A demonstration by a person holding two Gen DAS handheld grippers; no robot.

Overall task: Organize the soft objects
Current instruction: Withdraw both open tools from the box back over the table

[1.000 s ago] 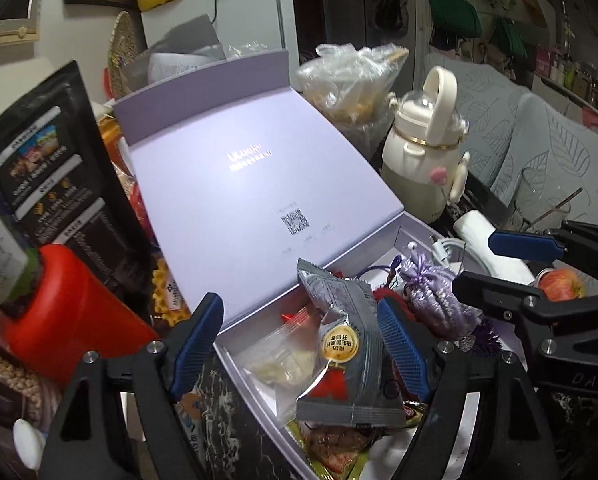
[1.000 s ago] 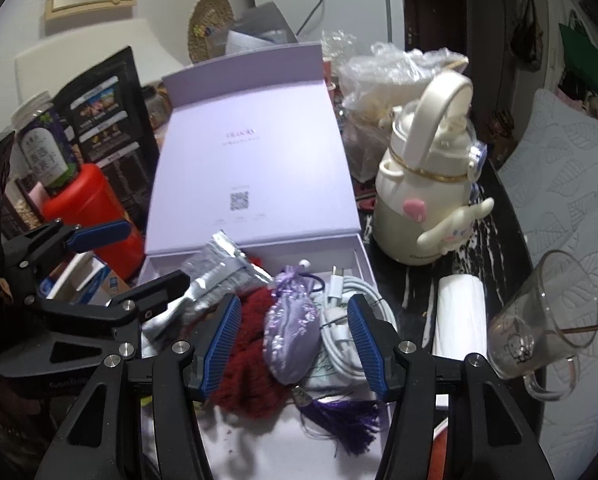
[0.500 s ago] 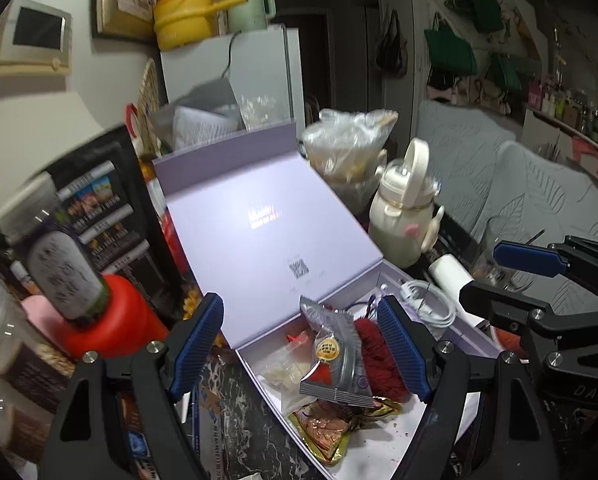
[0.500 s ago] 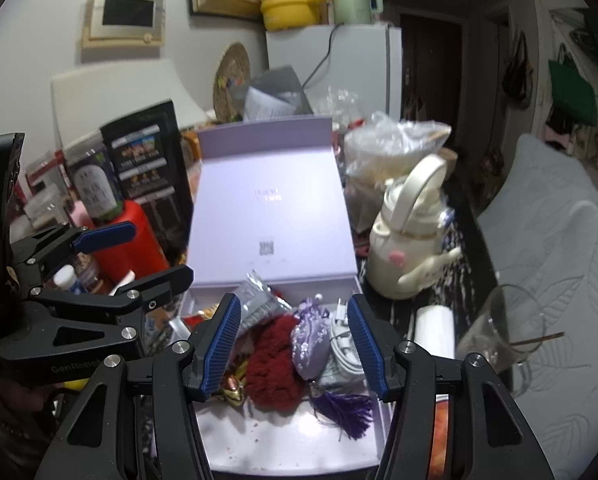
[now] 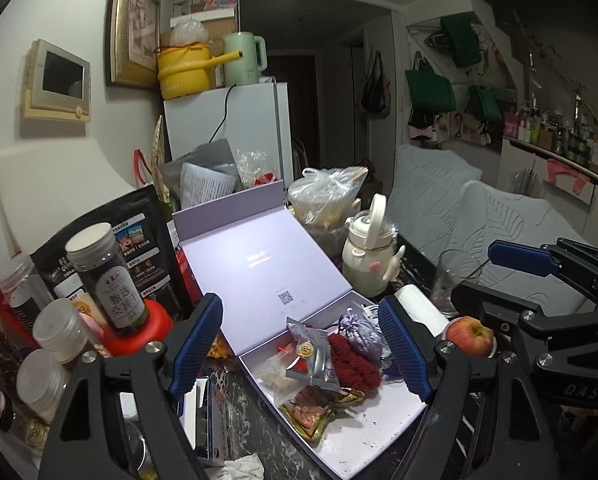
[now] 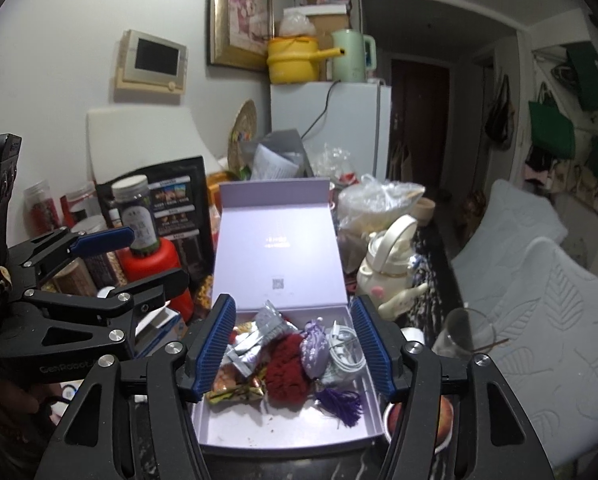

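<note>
On the crowded left of the desk (image 6: 435,248), a dark jar (image 5: 106,276) stands on a red lid (image 5: 139,332) beside more capped jars (image 5: 59,330); any low sweep by the left claw (image 5: 301,346), which hangs apart and empty, could topple that stack. In the middle, the lavender box (image 6: 283,420) lies open with the soft things inside: silver snack packet (image 6: 265,326), red knitted piece (image 6: 285,372), purple sachet (image 6: 313,346) with its tassel, white cable (image 6: 345,354). They are heaped together, so a pinch could catch the tassel or cable and drag a neighbour out. The right claw (image 6: 291,346) has just been widening its jaws, with nothing between them, and it hangs above the heap. To the right, the cream kettle (image 6: 393,264) and the glass (image 6: 469,334) stand just beside the box, and a wide swing may knock them. The left wrist view shows the apple (image 5: 469,336) whole and a clear bag in the box's near-left corner; the right wrist view half hides the apple but shows the cable and tassel plainly.
</note>
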